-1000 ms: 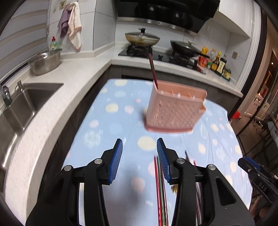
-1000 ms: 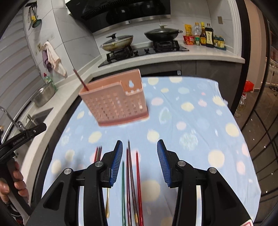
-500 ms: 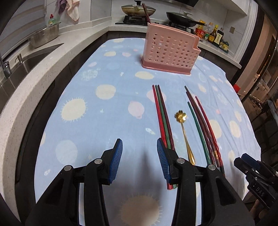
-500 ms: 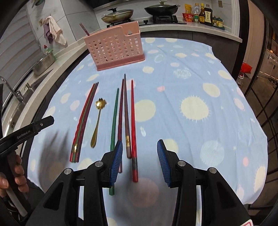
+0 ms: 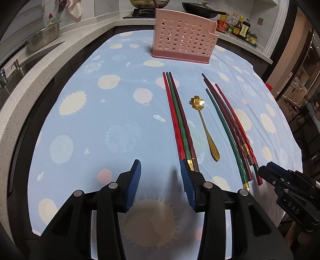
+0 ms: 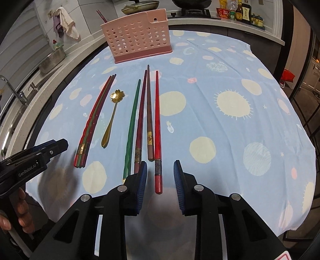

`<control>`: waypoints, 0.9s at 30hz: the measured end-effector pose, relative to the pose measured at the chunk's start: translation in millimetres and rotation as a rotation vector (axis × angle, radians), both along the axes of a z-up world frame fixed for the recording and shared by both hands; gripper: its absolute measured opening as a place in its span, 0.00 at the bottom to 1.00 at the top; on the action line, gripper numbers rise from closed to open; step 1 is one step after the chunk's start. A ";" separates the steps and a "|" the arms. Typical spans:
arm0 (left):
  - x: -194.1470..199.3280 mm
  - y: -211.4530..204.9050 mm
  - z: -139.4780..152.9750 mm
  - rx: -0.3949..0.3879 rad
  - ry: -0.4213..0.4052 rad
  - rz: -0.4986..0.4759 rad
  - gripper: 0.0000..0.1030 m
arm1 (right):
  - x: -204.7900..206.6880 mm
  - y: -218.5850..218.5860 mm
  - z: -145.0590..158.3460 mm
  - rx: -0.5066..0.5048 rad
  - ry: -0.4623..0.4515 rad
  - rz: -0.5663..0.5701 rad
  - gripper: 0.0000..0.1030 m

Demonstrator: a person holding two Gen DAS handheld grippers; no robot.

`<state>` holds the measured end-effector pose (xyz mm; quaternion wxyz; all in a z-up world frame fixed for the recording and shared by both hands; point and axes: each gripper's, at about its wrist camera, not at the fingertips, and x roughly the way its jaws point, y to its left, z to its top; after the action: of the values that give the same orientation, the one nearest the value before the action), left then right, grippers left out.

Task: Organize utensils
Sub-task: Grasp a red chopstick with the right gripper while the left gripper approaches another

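Observation:
A pink perforated utensil holder (image 5: 183, 40) (image 6: 138, 40) stands at the far end of the table, with one dark chopstick (image 6: 101, 16) in it. A bundle of three chopsticks (image 5: 179, 118) (image 6: 94, 120), a gold flower spoon (image 5: 204, 126) (image 6: 113, 116) and several more chopsticks (image 5: 230, 128) (image 6: 144, 118) lie on the cloth. My left gripper (image 5: 160, 182) is open and empty, just left of the bundle's near ends. My right gripper (image 6: 160, 180) is open, with the handle end of the red chopstick (image 6: 157, 128) between its fingers.
The table wears a blue spotted cloth (image 5: 100, 120). A counter with a sink (image 5: 26, 64) and a steel bowl (image 5: 43, 37) runs along the left. A stove with pans (image 6: 144, 5) and sauce bottles (image 6: 240, 11) is at the back.
Both grippers have pulled back and down from near the holder to the near ends of the utensils. Both stay open.

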<state>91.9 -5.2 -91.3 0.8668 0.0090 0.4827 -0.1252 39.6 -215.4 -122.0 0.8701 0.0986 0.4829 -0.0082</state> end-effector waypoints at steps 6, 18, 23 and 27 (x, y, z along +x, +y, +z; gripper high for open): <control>1.2 -2.3 -2.8 -0.004 0.008 -0.008 0.38 | 4.2 -0.7 -9.6 -0.005 0.025 -0.004 0.10; 3.6 -10.5 -15.5 -0.002 0.043 -0.027 0.38 | 4.9 -5.4 -10.8 0.011 0.029 -0.027 0.07; 5.3 -10.2 -17.9 -0.005 0.049 -0.023 0.38 | 5.2 -6.1 -11.4 0.013 0.031 -0.027 0.07; 5.7 -13.9 -18.8 0.003 0.038 -0.030 0.39 | 5.0 -5.9 -11.4 0.013 0.030 -0.027 0.07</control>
<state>97.7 -19.1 -110.1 0.8554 0.0151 0.4990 -0.1379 44.6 -221.3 -133.3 0.8618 0.1108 0.4948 -0.0182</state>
